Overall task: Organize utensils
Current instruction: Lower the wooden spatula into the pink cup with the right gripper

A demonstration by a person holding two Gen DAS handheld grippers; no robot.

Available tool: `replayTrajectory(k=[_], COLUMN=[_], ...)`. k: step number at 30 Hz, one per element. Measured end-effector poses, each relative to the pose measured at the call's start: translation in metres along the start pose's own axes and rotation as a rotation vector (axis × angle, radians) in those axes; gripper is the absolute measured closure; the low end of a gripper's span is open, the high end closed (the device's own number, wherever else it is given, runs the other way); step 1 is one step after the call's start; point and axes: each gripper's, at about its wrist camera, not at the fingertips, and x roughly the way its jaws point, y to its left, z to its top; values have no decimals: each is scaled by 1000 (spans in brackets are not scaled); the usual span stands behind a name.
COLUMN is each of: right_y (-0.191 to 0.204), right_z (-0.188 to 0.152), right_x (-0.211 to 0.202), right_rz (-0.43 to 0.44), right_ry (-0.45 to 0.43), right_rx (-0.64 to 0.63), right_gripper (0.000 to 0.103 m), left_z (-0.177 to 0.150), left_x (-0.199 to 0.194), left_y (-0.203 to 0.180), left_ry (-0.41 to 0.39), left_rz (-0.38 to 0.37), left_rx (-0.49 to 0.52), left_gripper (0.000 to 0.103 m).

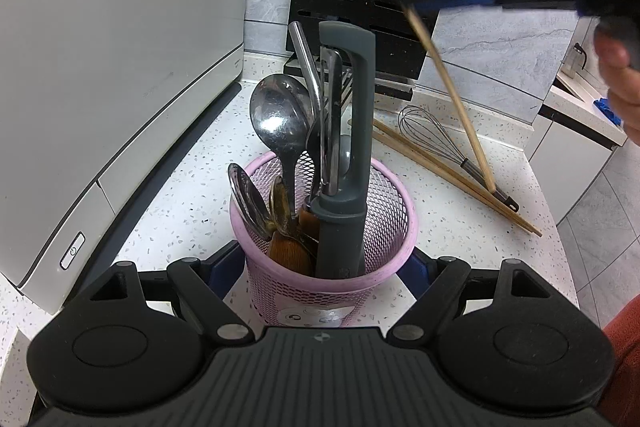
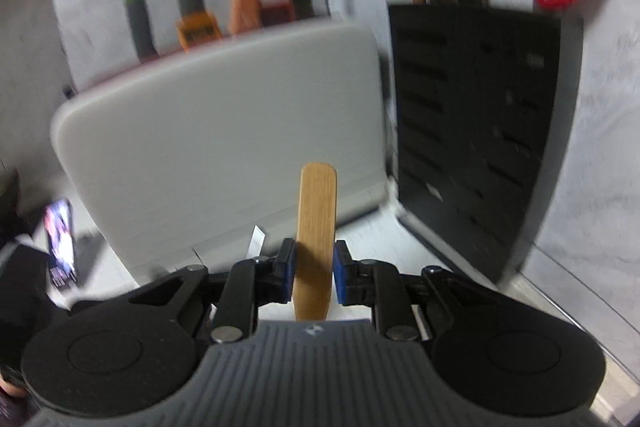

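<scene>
A wooden chopstick (image 1: 442, 61) is being held clamped in the right gripper (image 2: 314, 277), lifted for dropping into the pink mesh holder (image 1: 394, 227), which is being steadied between the left gripper's (image 1: 326, 269) jaws.

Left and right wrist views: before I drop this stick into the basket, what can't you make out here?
- Left gripper pads: hidden behind the pink basket, so contact is unclear.
- Wooden stick: right wrist view shows only its upper end; the gripper body hides the rest.
- Basket bottom: left wrist view, blocked by spoons and grey peeler.
- Right wrist background: motion-blurred.
</scene>
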Motion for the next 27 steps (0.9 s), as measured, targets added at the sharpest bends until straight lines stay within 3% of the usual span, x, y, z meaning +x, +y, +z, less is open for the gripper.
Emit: replayTrajectory(k=[4,8,17,27], right_y=[19,26,34,41], right_z=[-3,-6,-28,-46], right_x=[-15,-16,7,-2], right_rz=[4,13,3,10], right_ry=[-162,-230,-277,-281], right_rx=[0,72,101,54], right_gripper=[86,86,86,86], left_z=[0,1,1,1], left_x=[0,0,0,1], left_y=[0,0,2,2], left_ry=[0,-1,-1,0], left_rz=[-1,0,-9,-7], left_rx=[-3,-4,-10,-18], left_gripper=[9,10,10,11])
